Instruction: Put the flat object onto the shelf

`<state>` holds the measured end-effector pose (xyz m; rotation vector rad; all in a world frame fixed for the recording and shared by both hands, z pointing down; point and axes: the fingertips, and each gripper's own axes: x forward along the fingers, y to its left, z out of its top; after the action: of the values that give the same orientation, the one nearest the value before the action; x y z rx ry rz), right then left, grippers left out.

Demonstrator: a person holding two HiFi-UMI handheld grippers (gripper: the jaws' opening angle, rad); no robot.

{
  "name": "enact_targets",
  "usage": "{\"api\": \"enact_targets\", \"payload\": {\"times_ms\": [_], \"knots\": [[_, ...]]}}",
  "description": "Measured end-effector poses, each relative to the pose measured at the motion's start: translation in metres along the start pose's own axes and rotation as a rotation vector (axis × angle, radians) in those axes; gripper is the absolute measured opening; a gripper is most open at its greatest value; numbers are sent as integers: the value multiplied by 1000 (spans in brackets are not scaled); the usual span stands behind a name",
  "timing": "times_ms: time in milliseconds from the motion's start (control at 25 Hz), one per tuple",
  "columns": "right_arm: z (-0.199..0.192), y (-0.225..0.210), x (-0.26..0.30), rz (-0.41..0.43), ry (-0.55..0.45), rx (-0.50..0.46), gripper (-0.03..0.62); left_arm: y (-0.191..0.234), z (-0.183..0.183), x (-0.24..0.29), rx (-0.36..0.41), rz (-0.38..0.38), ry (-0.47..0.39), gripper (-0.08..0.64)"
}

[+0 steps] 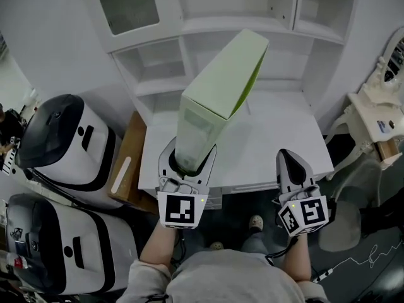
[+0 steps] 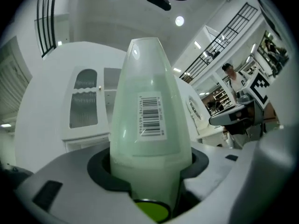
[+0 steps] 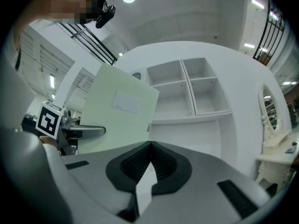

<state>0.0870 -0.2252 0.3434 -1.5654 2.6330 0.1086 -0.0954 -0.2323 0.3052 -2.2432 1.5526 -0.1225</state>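
Observation:
The flat object (image 1: 221, 87) is a pale green, thin box with a brighter green edge. It stands tilted up and to the right over the white desk (image 1: 278, 137), and my left gripper (image 1: 187, 153) is shut on its lower end. In the left gripper view the flat object (image 2: 149, 125) fills the space between the jaws and shows a barcode label. My right gripper (image 1: 291, 164) is over the desk's front right, shut with nothing in it; its tips meet in the right gripper view (image 3: 150, 157). The white shelf (image 1: 252, 24) with its open compartments rises behind the desk.
Two white-and-black machines (image 1: 63, 144) (image 1: 57, 245) stand on the floor at the left, with a brown board (image 1: 129, 156) leaning between them and the desk. A white ornate side table (image 1: 379, 112) stands at the right. The shelf compartments (image 3: 187, 87) look bare.

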Motion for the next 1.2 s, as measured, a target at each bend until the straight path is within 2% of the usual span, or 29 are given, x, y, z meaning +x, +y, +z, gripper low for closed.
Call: {"api": "enact_targets", "payload": {"times_ms": [440,720,960,1200], "knots": [[12,-75,61,148,-31,-8,6,8,35,81,382,170,48,273],[14,-116,88,223,-49,-1,5,1,62,127,692,238,74,273],[20,-138,102,257,-69,4,5,8,83,158,870,263,99,273],[17,-161,111,269,-66,23,5,15,83,201,1006,262,175,273]]}}
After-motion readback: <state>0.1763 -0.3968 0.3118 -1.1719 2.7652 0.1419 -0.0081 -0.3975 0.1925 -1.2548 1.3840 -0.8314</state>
